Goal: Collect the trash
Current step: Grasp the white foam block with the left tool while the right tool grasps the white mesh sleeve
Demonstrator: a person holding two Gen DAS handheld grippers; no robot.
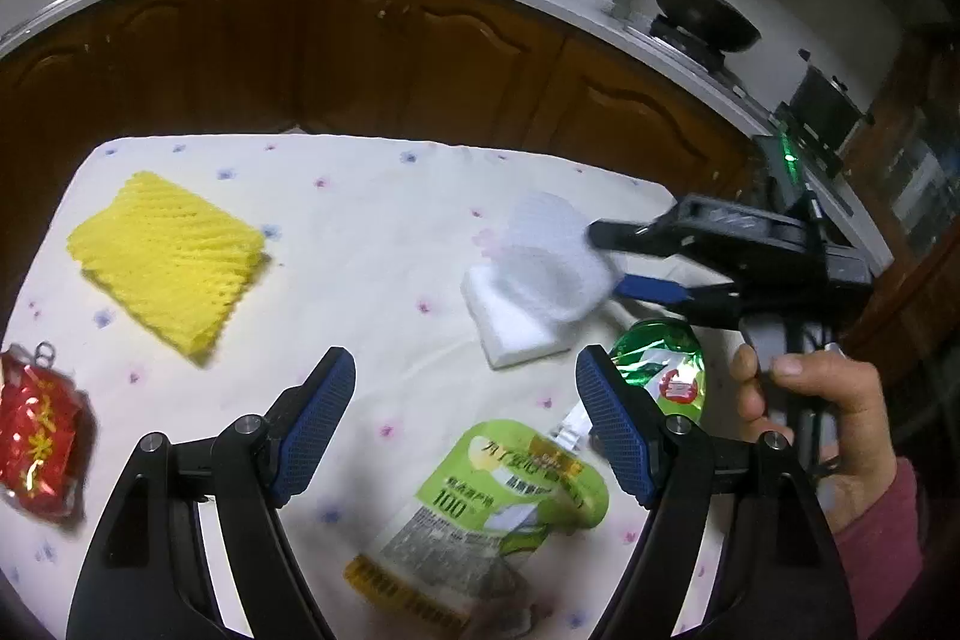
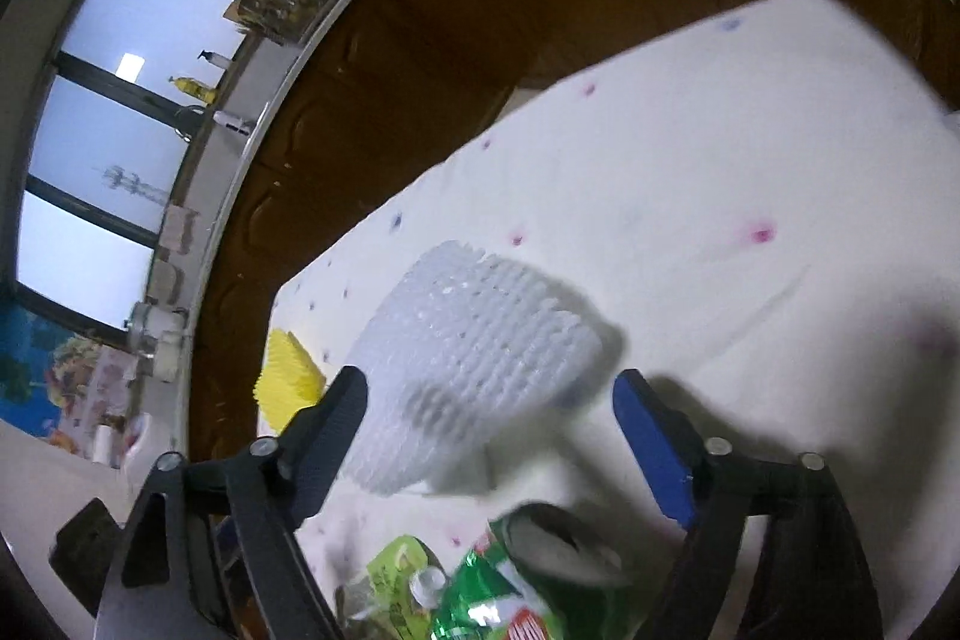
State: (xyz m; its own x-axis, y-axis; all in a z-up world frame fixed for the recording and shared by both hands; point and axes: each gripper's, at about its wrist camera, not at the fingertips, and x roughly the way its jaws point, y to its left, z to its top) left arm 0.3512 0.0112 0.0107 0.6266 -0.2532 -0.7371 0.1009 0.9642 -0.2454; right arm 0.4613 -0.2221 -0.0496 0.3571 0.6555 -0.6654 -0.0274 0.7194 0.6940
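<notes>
- White foam netting (image 1: 549,256) sits right of centre in the left wrist view, on top of a white folded pad (image 1: 510,325) on the table (image 1: 372,232), which is covered in a pale cloth with small flower prints.
- Right tongs (image 1: 603,259) reach in from the right edge of that view; the black upper finger and the blue lower finger meet the netting's right end, but whether they clamp it cannot be told from here.
- In the right wrist view the right tongs (image 2: 489,406) stand wide, with the netting (image 2: 474,358) between the fingers, blurred, and not visibly pinched.
- Left tongs (image 1: 465,388) fill the bottom of the left wrist view, spread wide and holding nothing, above a light green pouch (image 1: 480,508) lying at bottom centre.
- A shiny green wrapper (image 1: 666,364) lies just beyond the left tongs' right finger, in the lower right.
- A yellow foam net (image 1: 168,256) lies flat in the left half of the frame, well apart from the white one.
- A red foil packet (image 1: 39,430) rests at the lower left edge.
- A bare hand (image 1: 822,424) grips the right tool's handle at the right side.
- Brown cabinets (image 1: 360,52) curve across the upper part, with a black wok (image 1: 702,10) on the stove at upper right.
</notes>
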